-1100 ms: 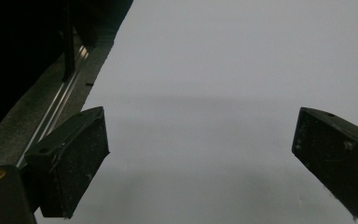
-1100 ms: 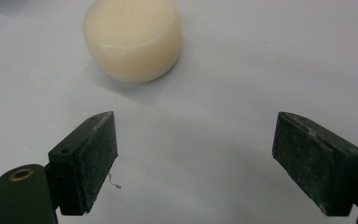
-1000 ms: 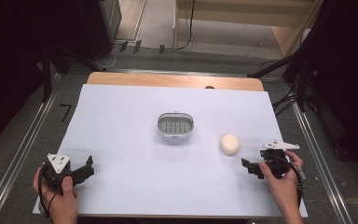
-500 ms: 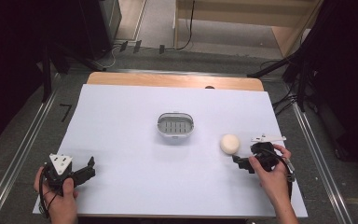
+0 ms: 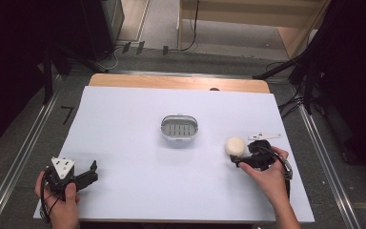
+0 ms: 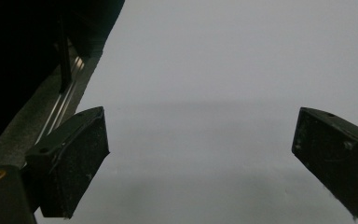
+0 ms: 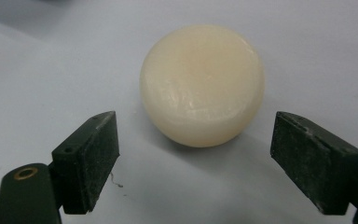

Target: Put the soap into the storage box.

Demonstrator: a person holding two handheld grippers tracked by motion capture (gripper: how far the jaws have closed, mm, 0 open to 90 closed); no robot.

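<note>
Near the table's right edge, my right gripper point(image 5: 238, 159) sits spread wide just short of the one round soap point(image 5: 235, 146); its own view shows clear table between each jaw and the soap point(image 7: 202, 84). One metal dish point(image 5: 179, 128) sits mid-table in the high view. My left gripper point(image 5: 88, 175) rests released at the near-left corner.

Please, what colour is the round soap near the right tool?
The soap is pale cream, plain with no pattern; the right gripper view shows it best.
</note>
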